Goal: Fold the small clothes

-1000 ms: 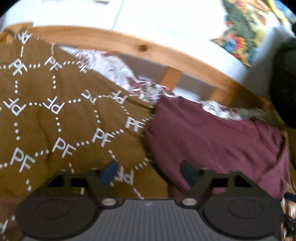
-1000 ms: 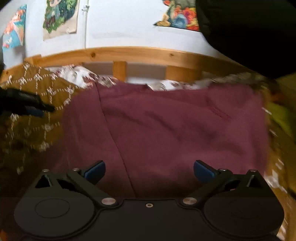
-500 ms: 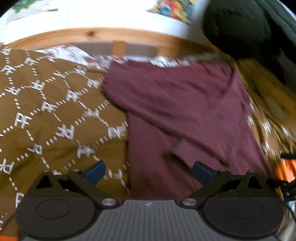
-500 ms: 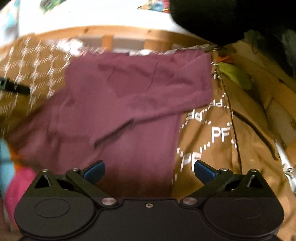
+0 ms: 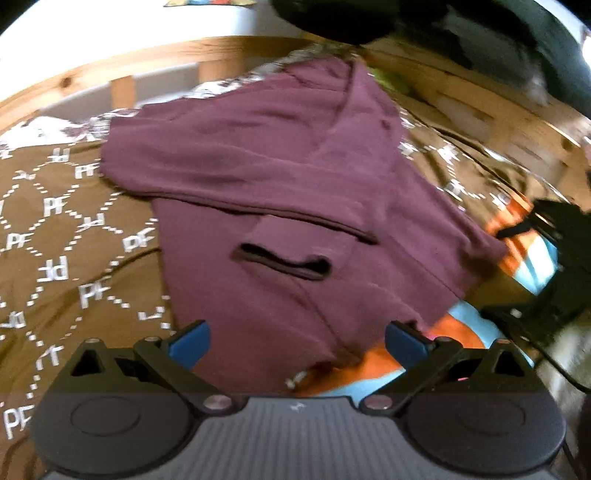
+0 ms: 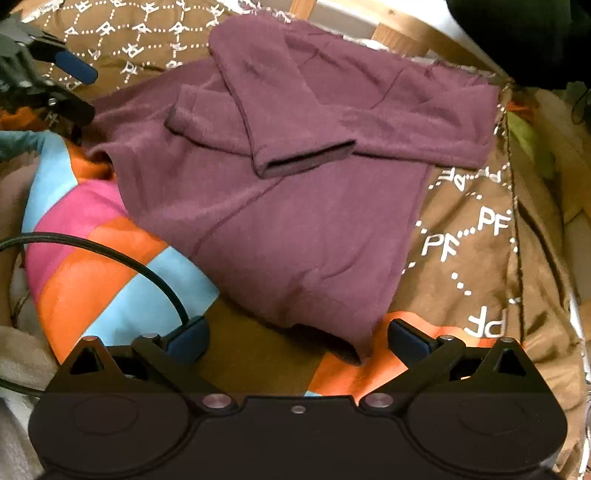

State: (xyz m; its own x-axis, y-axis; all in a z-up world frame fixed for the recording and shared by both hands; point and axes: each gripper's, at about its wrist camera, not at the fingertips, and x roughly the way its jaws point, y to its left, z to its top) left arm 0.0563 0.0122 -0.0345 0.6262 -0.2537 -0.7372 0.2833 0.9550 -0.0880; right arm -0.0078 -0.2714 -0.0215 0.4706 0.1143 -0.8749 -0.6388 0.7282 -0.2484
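Observation:
A maroon long-sleeved top (image 5: 280,192) lies on the brown patterned bedspread (image 5: 55,236), with both sleeves folded across its chest; one cuff (image 5: 284,264) shows its dark opening. It also shows in the right wrist view (image 6: 295,177). My left gripper (image 5: 295,339) is open and empty over the top's near hem. My right gripper (image 6: 297,336) is open and empty at the hem's other corner. The left gripper also shows at the upper left of the right wrist view (image 6: 55,81).
A striped orange, blue and pink cloth (image 6: 103,251) lies under the near hem. A wooden bed rail (image 5: 122,62) runs along the far side. A black cable (image 6: 122,258) crosses the striped cloth. Dark clothing (image 5: 480,33) hangs at upper right.
Both grippers have pulled back from the far end of the top toward its near hem. The sleeves now lie folded across the body. Both stay open.

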